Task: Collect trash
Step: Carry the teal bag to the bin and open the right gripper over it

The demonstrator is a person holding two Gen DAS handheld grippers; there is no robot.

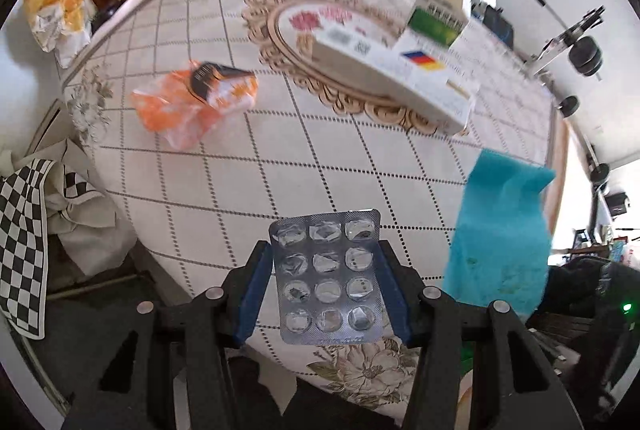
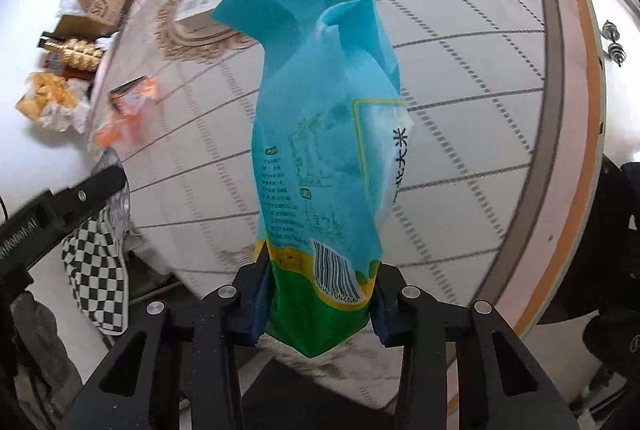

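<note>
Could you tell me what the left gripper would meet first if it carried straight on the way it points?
Probably the tablecloth; further along, the long white box, though depth is unclear. The left gripper holds a blister pack.

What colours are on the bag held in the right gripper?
The bag is turquoise, with green-and-yellow bottom; right wrist view.

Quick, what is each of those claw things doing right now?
Left gripper: closed on an empty silver blister pill pack.
Right gripper: closed on a crumpled turquoise plastic rice bag.
</note>
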